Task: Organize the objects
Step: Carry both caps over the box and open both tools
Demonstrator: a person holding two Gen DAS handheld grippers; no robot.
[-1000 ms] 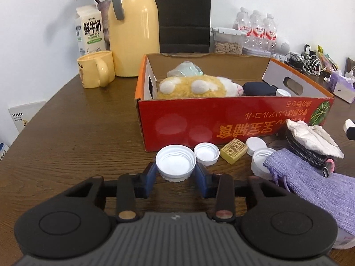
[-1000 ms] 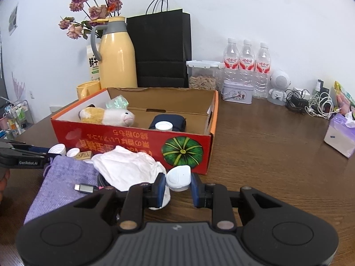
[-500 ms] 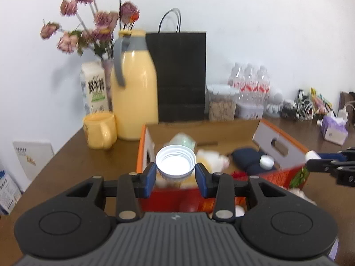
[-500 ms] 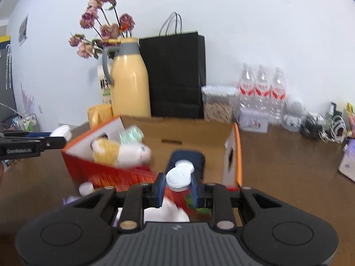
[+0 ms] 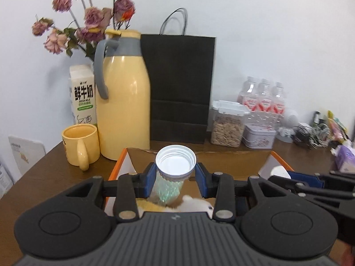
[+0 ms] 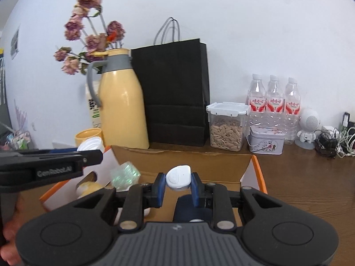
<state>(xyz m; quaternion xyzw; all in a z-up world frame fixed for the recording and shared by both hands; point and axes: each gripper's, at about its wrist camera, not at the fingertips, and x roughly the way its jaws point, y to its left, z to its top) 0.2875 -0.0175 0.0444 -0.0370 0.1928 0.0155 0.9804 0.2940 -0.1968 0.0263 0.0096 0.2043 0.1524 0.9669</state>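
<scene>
My left gripper (image 5: 175, 176) is shut on a white round lid (image 5: 176, 163) and holds it above the open cardboard box (image 5: 199, 154). My right gripper (image 6: 178, 187) is shut on a small white cap (image 6: 178, 177), also above the box (image 6: 184, 155). Inside the box lie a plush toy (image 6: 88, 187), a shiny green packet (image 6: 125, 175) and a dark blue pouch (image 6: 188, 210). The left gripper also shows in the right wrist view (image 6: 88, 153), at the left, with its lid. The right gripper shows in the left wrist view (image 5: 279, 173), at the right.
Behind the box stand a yellow thermos (image 5: 123, 102), a yellow mug (image 5: 81, 147), a milk carton (image 5: 83, 95), a black paper bag (image 5: 180, 88), a seed jar (image 5: 227, 126), a tin (image 5: 259, 136), water bottles (image 6: 274, 104) and tangled cables (image 6: 332, 140).
Both grippers have lifted off the table with their caps and moved forward over the box. The items on the table in front of the box have dropped out of view.
</scene>
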